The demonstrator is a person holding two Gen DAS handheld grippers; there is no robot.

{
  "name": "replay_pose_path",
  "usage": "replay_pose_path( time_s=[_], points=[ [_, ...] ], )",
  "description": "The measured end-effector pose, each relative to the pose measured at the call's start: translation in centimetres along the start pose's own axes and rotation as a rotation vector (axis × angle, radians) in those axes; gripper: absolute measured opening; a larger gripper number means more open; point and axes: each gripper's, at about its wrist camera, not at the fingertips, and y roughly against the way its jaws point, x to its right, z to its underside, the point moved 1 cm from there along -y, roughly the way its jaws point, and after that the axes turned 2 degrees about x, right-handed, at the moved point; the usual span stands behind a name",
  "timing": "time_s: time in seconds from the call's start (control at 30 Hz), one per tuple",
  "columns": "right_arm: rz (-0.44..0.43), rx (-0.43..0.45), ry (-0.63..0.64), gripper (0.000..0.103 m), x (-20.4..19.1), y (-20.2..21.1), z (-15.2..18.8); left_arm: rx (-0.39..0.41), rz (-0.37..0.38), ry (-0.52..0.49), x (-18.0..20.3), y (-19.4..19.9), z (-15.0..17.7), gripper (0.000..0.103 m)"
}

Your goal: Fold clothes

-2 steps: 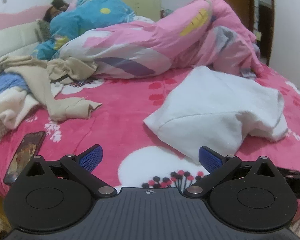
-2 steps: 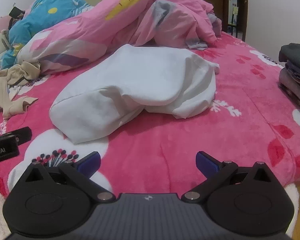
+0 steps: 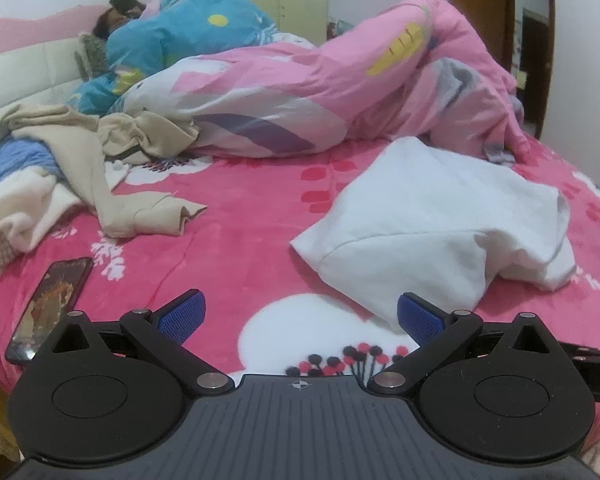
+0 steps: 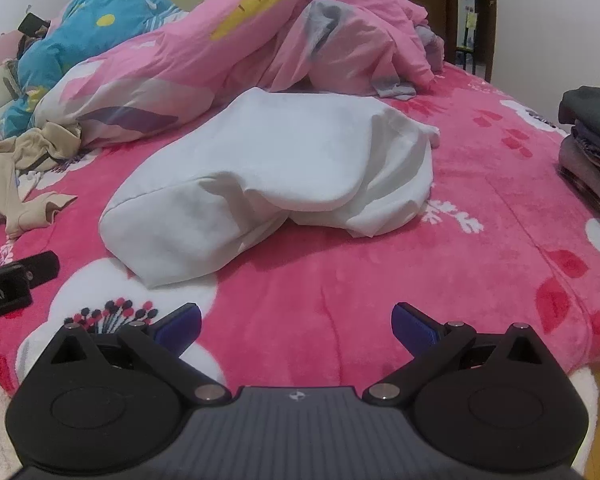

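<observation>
Left gripper point(image 3: 300, 316) jaws wide apart, holding nothing, over the pink floral blanket point(image 3: 236, 216). White garment point(image 3: 440, 220) lies crumpled ahead-right, its near corner just beside the right blue pad point(image 3: 418, 317). Phone point(image 3: 50, 308) screen-up at left edge. Beige garment point(image 3: 112, 168) sprawled far left; pink duvet point(image 3: 340, 92) bunched behind.

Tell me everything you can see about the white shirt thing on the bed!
The white garment is plain, soft-looking cloth with no print showing. It lies crumpled, half folded over itself, with a stitched hem along its near edge and a puffy fold hanging over the front. It rests on the pink flowered blanket, its far end close to the pink quilt. Both grippers are open and neither touches it.
</observation>
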Motion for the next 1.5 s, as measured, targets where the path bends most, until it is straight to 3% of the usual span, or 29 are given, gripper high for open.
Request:
replay_pose_path(
  time_s=[0.27, 0.5, 0.57, 0.6, 0.73, 0.77, 0.97, 1.17, 1.3, 1.5],
  points=[
    [0.030, 0.032, -0.019, 0.103, 0.3, 0.5, 0.5, 0.066, 0.035, 0.016, -0.8, 0.6, 0.9, 0.103],
    [0.043, 0.040, -0.031, 0.103, 0.6, 1.0, 0.2, 0.001, 0.023, -0.036, 0.0, 0.5, 0.3, 0.103],
    [0.047, 0.038, -0.036, 0.103, 0.6, 0.9, 0.1, -0.014, -0.017, -0.069, 0.5, 0.5, 0.4, 0.103],
    [0.048, 0.038, -0.040, 0.103, 0.7, 0.9, 0.1, -0.022, -0.010, -0.061, 0.6, 0.5, 0.5, 0.103],
    [0.052, 0.032, -0.040, 0.103, 0.7, 0.8, 0.1, -0.051, 0.134, 0.031, 0.0, 1.1, 0.4, 0.103],
    [0.052, 0.029, -0.041, 0.103, 0.6, 0.8, 0.1, -0.051, 0.135, 0.033, 0.1, 1.1, 0.5, 0.103],
    [0.047, 0.025, -0.038, 0.103, 0.5, 0.7, 0.3, -0.075, 0.083, 0.026, 0.9, 0.8, 0.4, 0.103],
    [0.050, 0.030, -0.046, 0.103, 0.8, 0.9, 0.2, -0.025, 0.013, -0.009, 1.1, 1.1, 0.5, 0.103],
    [0.051, 0.034, -0.044, 0.103, 0.7, 1.0, 0.1, 0.005, 0.044, -0.050, 1.6, 1.7, 0.5, 0.103],
    [0.044, 0.030, -0.035, 0.103, 0.6, 0.9, 0.0, 0.024, 0.034, -0.059, 1.9, 1.6, 0.3, 0.103]
  ],
)
